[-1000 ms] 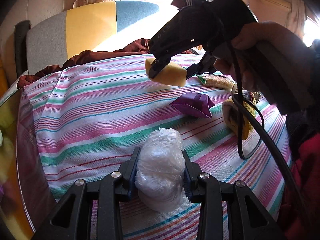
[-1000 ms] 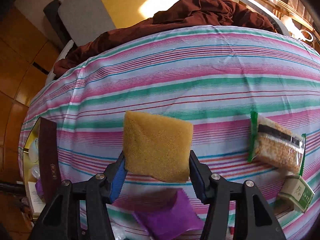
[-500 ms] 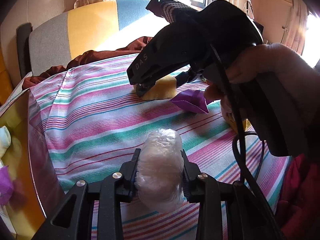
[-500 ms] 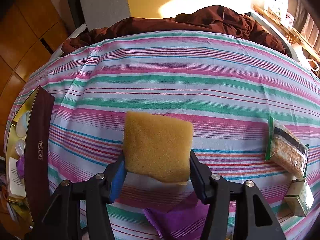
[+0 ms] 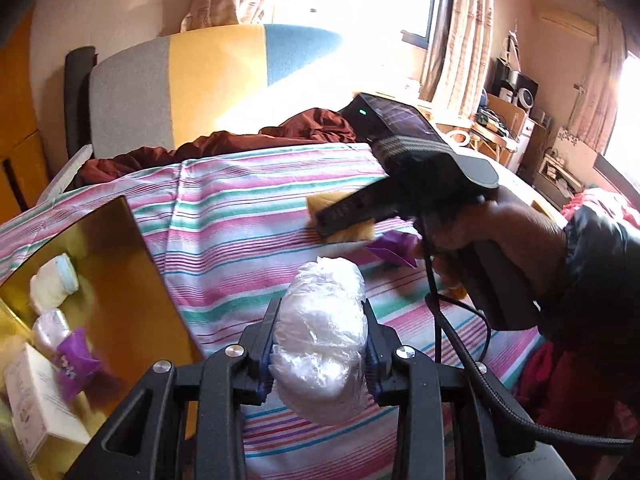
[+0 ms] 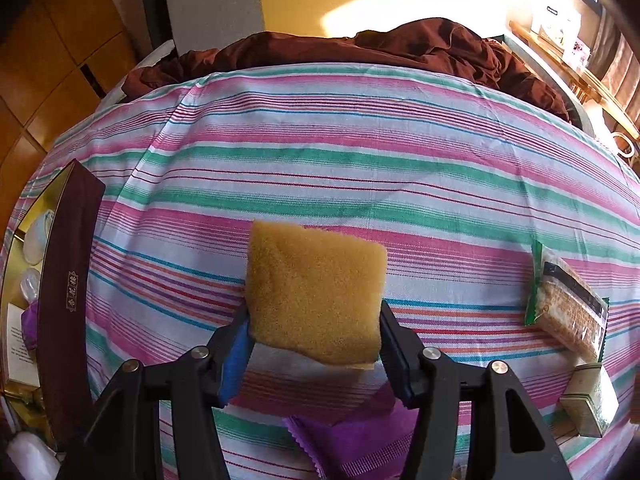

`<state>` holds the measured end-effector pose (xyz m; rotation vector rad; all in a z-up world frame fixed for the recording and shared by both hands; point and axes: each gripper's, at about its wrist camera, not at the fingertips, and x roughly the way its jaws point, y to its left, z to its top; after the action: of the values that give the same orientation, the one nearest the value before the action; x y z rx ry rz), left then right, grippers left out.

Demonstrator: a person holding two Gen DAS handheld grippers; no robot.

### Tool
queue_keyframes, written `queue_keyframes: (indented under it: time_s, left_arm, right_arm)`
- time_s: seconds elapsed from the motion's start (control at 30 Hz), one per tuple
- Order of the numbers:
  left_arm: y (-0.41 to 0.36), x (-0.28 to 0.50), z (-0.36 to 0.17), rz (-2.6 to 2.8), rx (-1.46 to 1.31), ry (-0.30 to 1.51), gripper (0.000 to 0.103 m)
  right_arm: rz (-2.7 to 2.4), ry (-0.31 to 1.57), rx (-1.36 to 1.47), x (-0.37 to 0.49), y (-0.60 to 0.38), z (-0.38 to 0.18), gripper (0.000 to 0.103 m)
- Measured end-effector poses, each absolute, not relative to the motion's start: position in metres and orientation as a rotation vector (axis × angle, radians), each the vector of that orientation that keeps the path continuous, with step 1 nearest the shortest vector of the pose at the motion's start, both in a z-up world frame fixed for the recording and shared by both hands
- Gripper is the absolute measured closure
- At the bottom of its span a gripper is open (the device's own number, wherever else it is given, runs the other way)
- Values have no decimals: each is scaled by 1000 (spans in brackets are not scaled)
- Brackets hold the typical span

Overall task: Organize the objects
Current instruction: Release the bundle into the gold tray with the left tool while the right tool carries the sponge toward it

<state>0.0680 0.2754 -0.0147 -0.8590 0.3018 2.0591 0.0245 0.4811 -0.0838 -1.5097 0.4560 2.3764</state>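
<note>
My left gripper (image 5: 320, 344) is shut on a clear plastic-wrapped white bundle (image 5: 320, 336), held above the striped tablecloth beside the gold-lined box (image 5: 120, 280) at the left. My right gripper (image 6: 314, 320) is shut on a yellow sponge (image 6: 316, 292), held above the cloth; it also shows in the left wrist view (image 5: 344, 224) with the sponge (image 5: 352, 234) in its fingers. A purple packet (image 5: 394, 246) lies on the cloth just under the right gripper and shows in the right wrist view (image 6: 356, 440).
The box (image 6: 68, 300) holds a white roll (image 5: 52, 282), a purple sachet (image 5: 74, 354) and a white carton (image 5: 36, 400). A cracker packet (image 6: 568, 308) and a small green-white box (image 6: 590, 400) lie at the right. A brown cloth (image 6: 400, 48) lies at the table's far edge.
Both grippers have moved left toward the gold-lined box, each holding its object. The box's inside has come into the left wrist view.
</note>
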Motion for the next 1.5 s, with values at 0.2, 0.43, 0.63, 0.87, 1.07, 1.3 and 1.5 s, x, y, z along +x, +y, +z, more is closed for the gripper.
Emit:
queue_keyframes:
  time_s: [0.2, 0.43, 0.63, 0.87, 1.07, 1.3, 1.5]
  left_arm:
    - [219, 21, 16, 2237, -909, 191, 68]
    - [148, -38, 29, 2496, -938, 189, 67]
    - [103, -76, 16, 2620, -1028, 211, 67]
    - [94, -108, -5, 2622, -1142, 176, 67]
    - [92, -137, -20, 2647, -1214, 179, 65]
    - [86, -139, -15, 2696, -1183, 161, 40]
    - [86, -110, 4, 2704, -1078, 164, 39]
  right_arm:
    - [2375, 404, -1507, 24, 477, -83, 45]
    - [2371, 384, -1505, 26, 476, -82, 45]
    - [2364, 348, -1501, 23, 471, -82, 45]
    - [2362, 331, -1498, 27, 474, -83, 45]
    - [2362, 331, -1499, 21, 474, -86, 45]
    - [2362, 333, -1500, 17, 476, -89, 45]
    - [2358, 304, -1494, 16, 473, -89, 45]
